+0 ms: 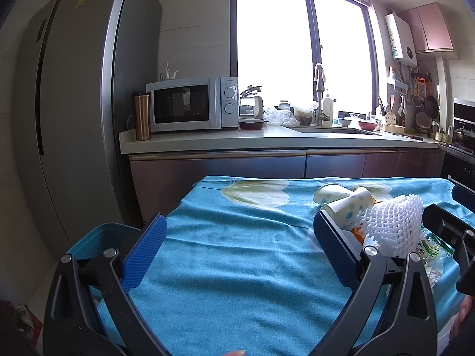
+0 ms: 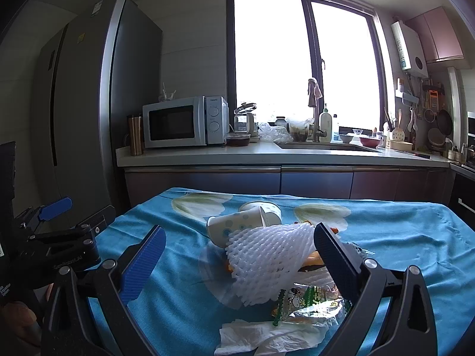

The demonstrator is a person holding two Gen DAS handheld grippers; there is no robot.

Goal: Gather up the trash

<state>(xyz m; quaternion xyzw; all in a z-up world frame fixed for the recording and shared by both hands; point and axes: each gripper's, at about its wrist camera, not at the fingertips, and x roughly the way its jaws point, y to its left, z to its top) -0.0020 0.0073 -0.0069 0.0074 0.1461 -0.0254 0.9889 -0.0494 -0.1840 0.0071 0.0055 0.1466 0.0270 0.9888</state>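
A heap of trash lies on the blue tablecloth [image 2: 400,231]: a white foam fruit net [image 2: 267,264], two tipped paper cups [image 2: 234,222], a shiny snack wrapper [image 2: 308,302], a crumpled white tissue [image 2: 267,338] and orange peel under the net. My right gripper [image 2: 240,264] stands open above the heap, the net between its blue pads, nothing gripped. My left gripper [image 1: 240,246] is open over bare cloth, left of the foam net [image 1: 392,222] and cups [image 1: 344,201]. A blue bin [image 1: 98,237] sits by the table's left edge.
Beyond the table runs a kitchen counter [image 1: 207,141] with a microwave [image 1: 190,103], a steel mug [image 1: 142,117], a kettle and a sink [image 1: 335,130]. A tall grey fridge [image 1: 77,103] stands at the left. The left gripper's body [image 2: 59,243] shows left in the right wrist view.
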